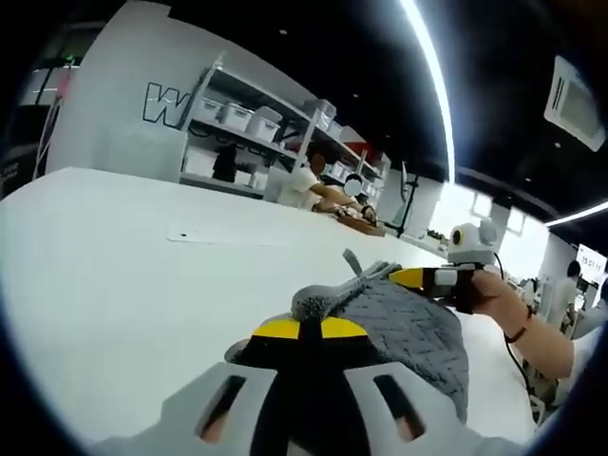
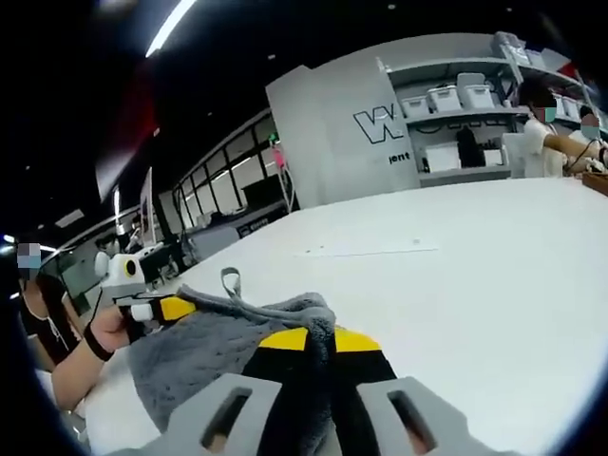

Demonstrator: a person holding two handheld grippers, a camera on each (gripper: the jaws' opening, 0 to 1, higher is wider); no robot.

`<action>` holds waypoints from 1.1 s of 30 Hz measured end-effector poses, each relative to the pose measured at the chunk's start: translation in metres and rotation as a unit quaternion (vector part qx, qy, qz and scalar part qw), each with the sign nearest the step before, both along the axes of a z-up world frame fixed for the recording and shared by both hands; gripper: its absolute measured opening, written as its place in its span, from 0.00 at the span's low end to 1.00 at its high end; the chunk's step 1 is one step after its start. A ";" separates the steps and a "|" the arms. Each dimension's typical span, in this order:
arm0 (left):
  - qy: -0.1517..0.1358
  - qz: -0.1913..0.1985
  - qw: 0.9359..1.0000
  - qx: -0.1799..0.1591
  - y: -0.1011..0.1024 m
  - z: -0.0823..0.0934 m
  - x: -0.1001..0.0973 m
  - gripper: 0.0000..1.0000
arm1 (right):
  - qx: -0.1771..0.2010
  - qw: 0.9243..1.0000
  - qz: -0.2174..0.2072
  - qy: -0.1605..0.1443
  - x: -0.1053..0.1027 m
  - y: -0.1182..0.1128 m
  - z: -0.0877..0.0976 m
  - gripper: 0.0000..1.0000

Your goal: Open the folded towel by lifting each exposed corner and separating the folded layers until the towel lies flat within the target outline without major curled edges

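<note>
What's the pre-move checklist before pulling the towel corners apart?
1. Left tongs shut on a bunched corner of the grey towel: ok.
2. Right tongs shut on another towel edge: ok.
3. Towel raised off the white table, hanging between the two tongs: ok.
4. Layers separated: not ok, the cloth is bunched and folded.
5. Hanging loop free of the tongs: ok, it stands clear above the cloth.
6. Target outline position: cannot tell; a faint marked line lies farther out on the table.
</note>
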State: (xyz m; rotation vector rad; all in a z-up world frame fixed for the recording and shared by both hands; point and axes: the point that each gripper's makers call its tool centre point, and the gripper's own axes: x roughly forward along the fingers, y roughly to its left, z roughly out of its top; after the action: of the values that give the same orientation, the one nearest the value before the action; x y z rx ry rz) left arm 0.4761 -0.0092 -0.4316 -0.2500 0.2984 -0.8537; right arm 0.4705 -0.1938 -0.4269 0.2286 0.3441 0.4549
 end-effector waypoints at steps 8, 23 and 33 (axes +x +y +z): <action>-0.003 -0.008 1.000 -0.006 0.001 0.008 -0.003 0.01 | -0.003 1.000 0.001 -0.006 0.000 0.000 0.004 0.00; -0.011 -0.015 1.000 -0.003 0.002 0.011 -0.007 0.01 | -0.004 1.000 0.005 -0.014 -0.003 0.002 0.011 0.00; -0.012 -0.021 1.000 -0.008 0.004 0.017 -0.013 0.01 | -0.004 1.000 0.009 -0.020 -0.007 0.005 0.019 0.00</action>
State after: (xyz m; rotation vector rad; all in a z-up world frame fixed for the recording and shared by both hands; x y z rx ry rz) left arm 0.4634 -0.0052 -0.4146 -0.2482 0.2765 -0.9009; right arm 0.4631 -0.1892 -0.4084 0.2079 0.3091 0.4741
